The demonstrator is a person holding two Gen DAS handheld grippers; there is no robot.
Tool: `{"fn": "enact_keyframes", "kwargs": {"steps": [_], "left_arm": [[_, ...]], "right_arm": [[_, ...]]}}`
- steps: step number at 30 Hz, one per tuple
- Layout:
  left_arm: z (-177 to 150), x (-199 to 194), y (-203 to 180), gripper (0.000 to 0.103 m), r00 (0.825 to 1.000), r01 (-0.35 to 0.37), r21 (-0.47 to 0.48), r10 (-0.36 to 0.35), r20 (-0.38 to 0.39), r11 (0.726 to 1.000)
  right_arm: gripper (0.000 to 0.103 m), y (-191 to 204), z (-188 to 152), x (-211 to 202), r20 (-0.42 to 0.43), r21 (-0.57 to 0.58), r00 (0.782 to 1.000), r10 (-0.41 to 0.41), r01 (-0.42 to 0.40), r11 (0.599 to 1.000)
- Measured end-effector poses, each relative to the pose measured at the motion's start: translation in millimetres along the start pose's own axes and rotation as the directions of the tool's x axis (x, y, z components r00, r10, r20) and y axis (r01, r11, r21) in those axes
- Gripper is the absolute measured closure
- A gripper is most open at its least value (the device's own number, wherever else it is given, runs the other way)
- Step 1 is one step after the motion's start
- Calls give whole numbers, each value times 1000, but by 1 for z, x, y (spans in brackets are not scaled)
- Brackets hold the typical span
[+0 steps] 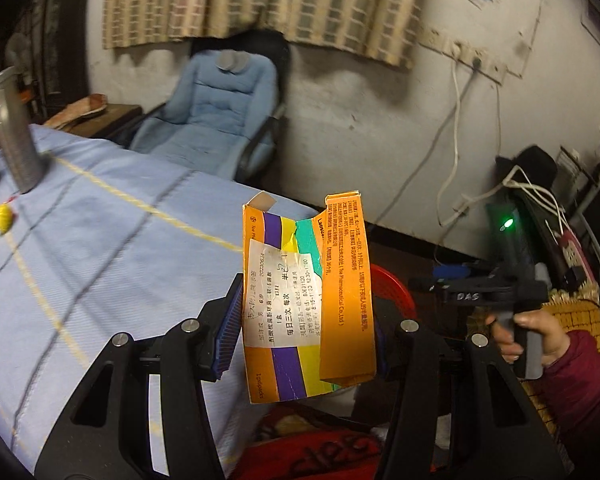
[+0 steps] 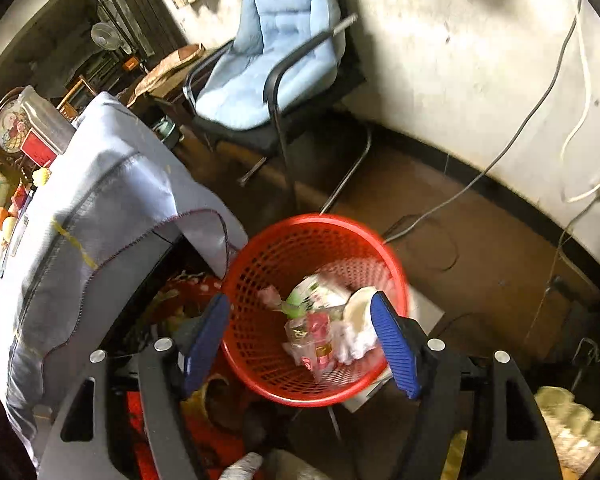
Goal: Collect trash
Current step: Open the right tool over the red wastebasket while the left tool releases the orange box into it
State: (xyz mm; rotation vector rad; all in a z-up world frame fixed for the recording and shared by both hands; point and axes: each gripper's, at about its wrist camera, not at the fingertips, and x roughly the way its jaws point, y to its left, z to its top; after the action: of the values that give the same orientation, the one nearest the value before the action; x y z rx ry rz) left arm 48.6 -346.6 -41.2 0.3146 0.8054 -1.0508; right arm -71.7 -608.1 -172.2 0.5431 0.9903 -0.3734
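Pinching a torn medicine carton (image 1: 306, 300), light and crushable, the left claw (image 1: 300, 336) is gripping its flat sides; the right claw (image 2: 300, 340) is hanging spread above the red wastebasket (image 2: 260, 264).

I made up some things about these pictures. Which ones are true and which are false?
1. The left gripper holds a flattened orange box. True.
2. The right gripper holds a cup. False: its jaws are open and it holds nothing.
3. The red basket already has trash inside. True.
4. The chair cushion is green. False: it is light blue.
5. The basket stands on the table. False: it stands on the floor beside it.
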Motion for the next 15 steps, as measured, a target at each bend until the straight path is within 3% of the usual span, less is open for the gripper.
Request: {"fn": "enact_keyframes", "kwargs": {"steps": [3,11,13,15], "left_arm": [[5,27,-23,51,999,28,37,-26,-44,999],[17,97,-79,49,984,108,127,-88,-158,986],[19,117,-91,43,979,109,141,-82,-186,984],[22,128,-96,22,978,98,139,-70,-196,985]], "right_arm": [[21,-8,-1,-16,54,1,998,-12,12,1000],[21,-33,-1,-10,54,60,998,19,-22,998],[21,-38,-1,-9,54,76,998,12,-16,997],[21,-44,0,-9,55,99,998,14,-19,995]]}}
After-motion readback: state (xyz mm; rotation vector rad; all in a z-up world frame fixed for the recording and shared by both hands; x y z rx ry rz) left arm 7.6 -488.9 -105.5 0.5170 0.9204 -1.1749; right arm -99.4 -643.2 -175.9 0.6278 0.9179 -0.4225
